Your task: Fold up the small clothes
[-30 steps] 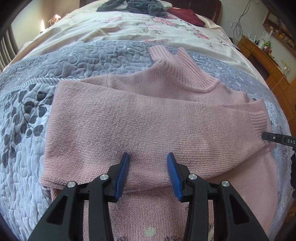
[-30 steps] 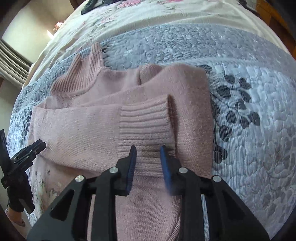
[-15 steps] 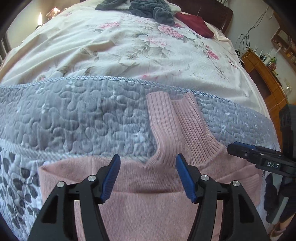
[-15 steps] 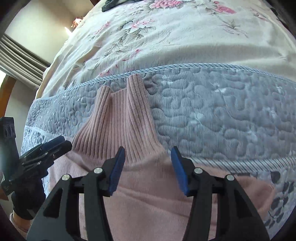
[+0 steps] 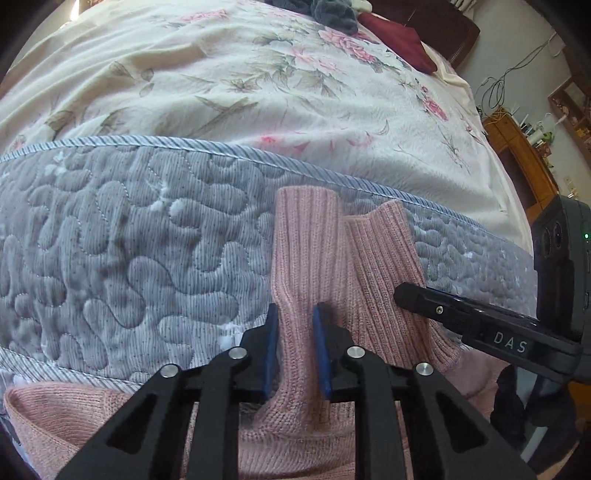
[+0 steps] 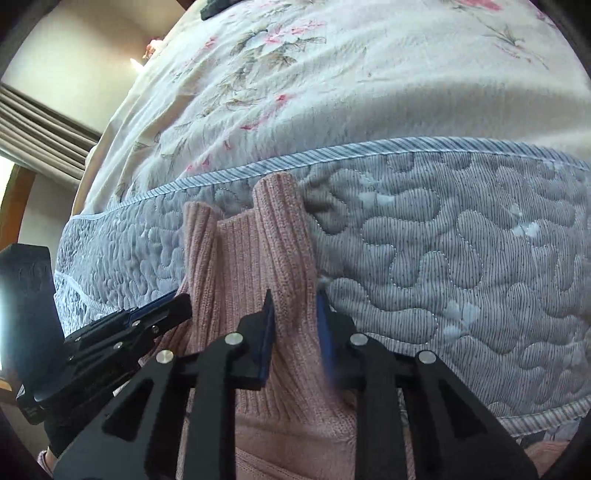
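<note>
A pink knit sweater lies on the grey quilted blanket, its ribbed turtleneck collar pointing away from me. My left gripper is shut on the collar's left side, the knit pinched between the blue pads. In the right wrist view, my right gripper is shut on the right side of the collar. The right gripper reaches in from the right in the left wrist view. Across in the right wrist view, the left gripper comes in from the left. The sweater body bunches under both tools.
Beyond the blanket's corded edge lies a cream floral bedspread. Dark clothes and a maroon garment sit at its far end. A wooden cabinet stands to the right of the bed, curtains to the left.
Both grippers moved forward from the folded sleeves to the collar. Their jaws, wide open half a second ago, have closed on the two sides of the collar.
</note>
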`<state>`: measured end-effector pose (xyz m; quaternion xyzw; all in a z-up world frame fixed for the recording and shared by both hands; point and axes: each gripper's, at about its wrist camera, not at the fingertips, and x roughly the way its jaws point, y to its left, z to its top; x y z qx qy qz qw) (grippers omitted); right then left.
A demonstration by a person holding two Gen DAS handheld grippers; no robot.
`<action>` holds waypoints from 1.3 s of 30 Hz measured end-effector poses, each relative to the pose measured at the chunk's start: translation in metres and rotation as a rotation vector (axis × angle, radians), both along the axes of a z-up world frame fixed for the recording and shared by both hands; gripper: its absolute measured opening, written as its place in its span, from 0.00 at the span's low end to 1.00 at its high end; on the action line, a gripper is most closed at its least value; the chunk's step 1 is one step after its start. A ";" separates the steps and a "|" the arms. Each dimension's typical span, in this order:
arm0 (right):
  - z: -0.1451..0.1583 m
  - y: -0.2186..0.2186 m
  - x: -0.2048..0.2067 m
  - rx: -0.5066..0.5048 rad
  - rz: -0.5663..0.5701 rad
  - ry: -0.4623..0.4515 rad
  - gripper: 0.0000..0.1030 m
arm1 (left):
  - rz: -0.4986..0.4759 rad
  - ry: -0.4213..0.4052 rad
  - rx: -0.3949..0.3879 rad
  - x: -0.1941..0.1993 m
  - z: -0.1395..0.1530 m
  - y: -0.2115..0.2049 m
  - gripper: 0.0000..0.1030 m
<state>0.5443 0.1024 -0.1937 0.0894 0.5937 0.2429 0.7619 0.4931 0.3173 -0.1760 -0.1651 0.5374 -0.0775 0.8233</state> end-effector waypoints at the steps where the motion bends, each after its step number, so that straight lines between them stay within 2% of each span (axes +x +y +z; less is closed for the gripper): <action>1: 0.005 0.000 -0.003 0.001 0.006 -0.020 0.19 | -0.006 -0.019 -0.002 -0.003 0.004 0.001 0.10; 7: 0.038 -0.012 -0.029 0.030 0.047 -0.141 0.18 | -0.033 -0.115 -0.078 -0.021 0.028 0.010 0.09; 13: 0.070 -0.021 -0.069 0.070 0.132 -0.252 0.18 | -0.091 -0.206 -0.155 -0.061 0.049 0.013 0.09; 17: 0.085 -0.026 -0.101 0.053 0.194 -0.319 0.16 | -0.108 -0.237 -0.194 -0.095 0.053 0.022 0.09; 20: 0.083 -0.029 -0.126 0.022 0.239 -0.336 0.16 | -0.119 -0.227 -0.207 -0.117 0.044 0.028 0.09; 23: 0.073 -0.035 -0.154 -0.010 0.274 -0.316 0.18 | -0.154 -0.185 -0.231 -0.141 0.030 0.032 0.09; 26: 0.059 -0.047 -0.180 -0.046 0.297 -0.279 0.20 | -0.192 -0.144 -0.216 -0.165 0.021 0.035 0.09; 28: 0.052 -0.058 -0.195 -0.060 0.308 -0.251 0.22 | -0.207 -0.117 -0.248 -0.181 0.018 0.043 0.10; 30: 0.051 -0.074 -0.207 -0.015 0.285 -0.210 0.28 | -0.192 -0.105 -0.262 -0.194 0.018 0.051 0.10; 32: 0.055 -0.089 -0.214 0.076 0.223 -0.171 0.43 | -0.157 -0.072 -0.316 -0.198 0.018 0.057 0.23; 34: 0.057 -0.095 -0.212 0.164 0.160 -0.118 0.45 | -0.122 -0.046 -0.394 -0.198 0.016 0.056 0.33; 36: 0.053 -0.093 -0.206 0.219 0.102 -0.047 0.45 | -0.098 -0.016 -0.437 -0.194 0.013 0.047 0.43; 37: 0.047 -0.088 -0.202 0.226 0.087 -0.008 0.46 | -0.088 0.011 -0.435 -0.191 0.009 0.040 0.47; 39: 0.035 -0.078 -0.198 0.187 0.050 0.038 0.46 | -0.062 0.063 -0.425 -0.184 -0.001 0.028 0.48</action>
